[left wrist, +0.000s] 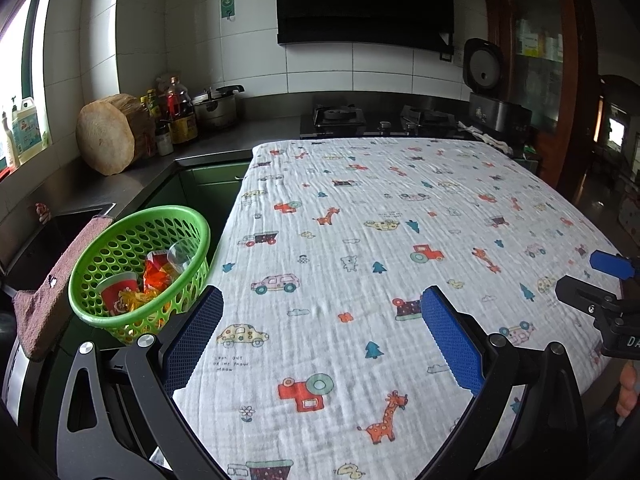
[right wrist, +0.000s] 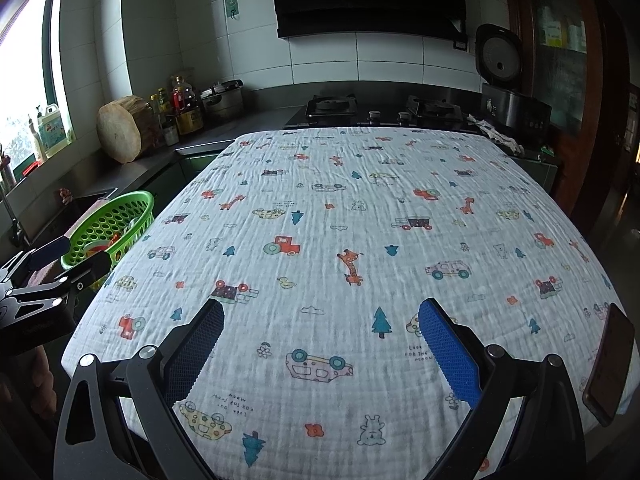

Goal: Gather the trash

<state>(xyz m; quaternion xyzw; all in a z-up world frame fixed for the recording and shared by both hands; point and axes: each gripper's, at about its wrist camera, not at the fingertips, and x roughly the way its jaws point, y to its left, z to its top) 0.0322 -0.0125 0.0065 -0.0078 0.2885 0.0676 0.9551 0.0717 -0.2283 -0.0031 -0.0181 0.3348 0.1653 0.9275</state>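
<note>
A green perforated basket (left wrist: 100, 304) stands left of the table on the sink edge; it also shows in the right wrist view (right wrist: 132, 208). Inside it lie a red paper cup (left wrist: 118, 294), orange-red wrappers (left wrist: 158, 276) and a clear plastic cup (left wrist: 182, 256). My left gripper (left wrist: 320, 304) is open and empty above the table's left front part. My right gripper (right wrist: 320, 316) is open and empty above the table's front. The table is covered with a white cartoon-print cloth (left wrist: 380, 240), which also shows in the right wrist view (right wrist: 360, 220). The other gripper shows at each view's edge.
A brown towel (left wrist: 44, 304) hangs by the sink. A dark phone (right wrist: 608, 364) lies at the table's right front edge. Behind the table are a gas hob (left wrist: 376, 120), a rice cooker (left wrist: 492, 96), a pot (left wrist: 216, 106), bottles (left wrist: 178, 112) and a wooden chopping block (left wrist: 108, 136).
</note>
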